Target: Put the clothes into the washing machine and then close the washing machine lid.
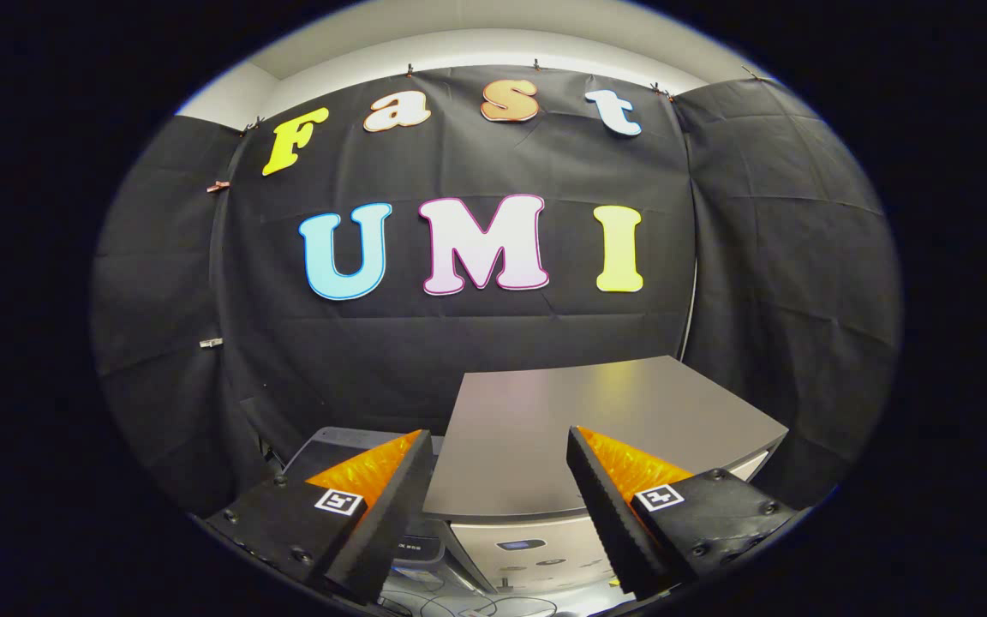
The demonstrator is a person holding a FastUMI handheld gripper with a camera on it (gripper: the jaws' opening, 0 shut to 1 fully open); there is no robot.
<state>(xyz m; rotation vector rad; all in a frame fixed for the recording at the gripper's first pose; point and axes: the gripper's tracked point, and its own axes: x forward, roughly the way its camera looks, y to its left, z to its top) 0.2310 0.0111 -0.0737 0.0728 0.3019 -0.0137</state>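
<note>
My gripper (pixel 498 501) sits low in the frame with its fingers spread wide, holding nothing and touching nothing. Between and just beyond the fingers, at lower centre, I see the washing machine (pixel 536 548), its control panel facing me under the flat grey lid (pixel 596 428). The lid lies closed across the top and stretches toward the right. At lower left, behind my left finger, a dark device (pixel 335 441) stands beside the machine. Thin cables (pixel 459 604) trail along the bottom edge.
</note>
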